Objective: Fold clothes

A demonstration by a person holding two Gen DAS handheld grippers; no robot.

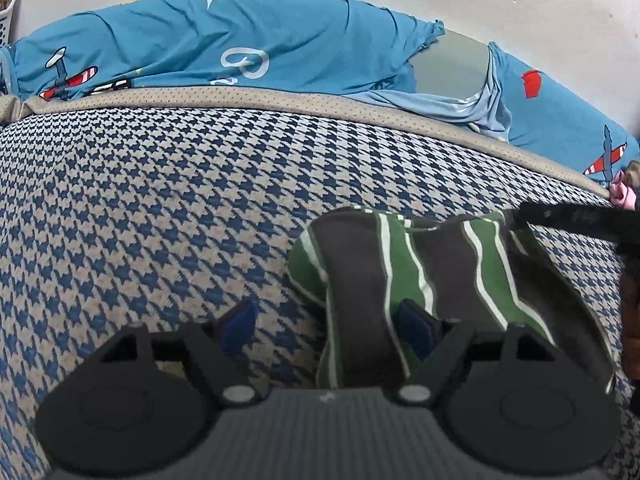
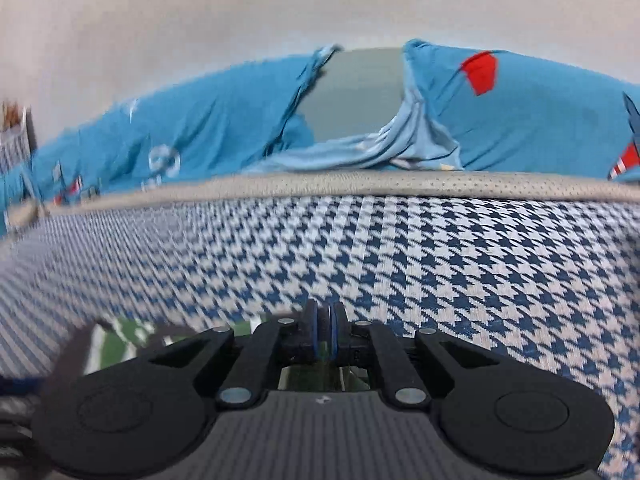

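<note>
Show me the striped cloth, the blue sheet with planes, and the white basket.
Striped cloth [image 1: 448,276]: left wrist view, on a dark band at its middle.
Blue sheet [image 1: 280,40]: left wrist view, on plain blue fabric near the white letter.
White basket [image 1: 10,12]: left wrist view, on its rim.

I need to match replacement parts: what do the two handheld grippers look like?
Both the left gripper and right gripper are matte black, with round disc-shaped housings, silver pivot rivets, a ribbed grey base and blue pads on the fingertips.
</note>
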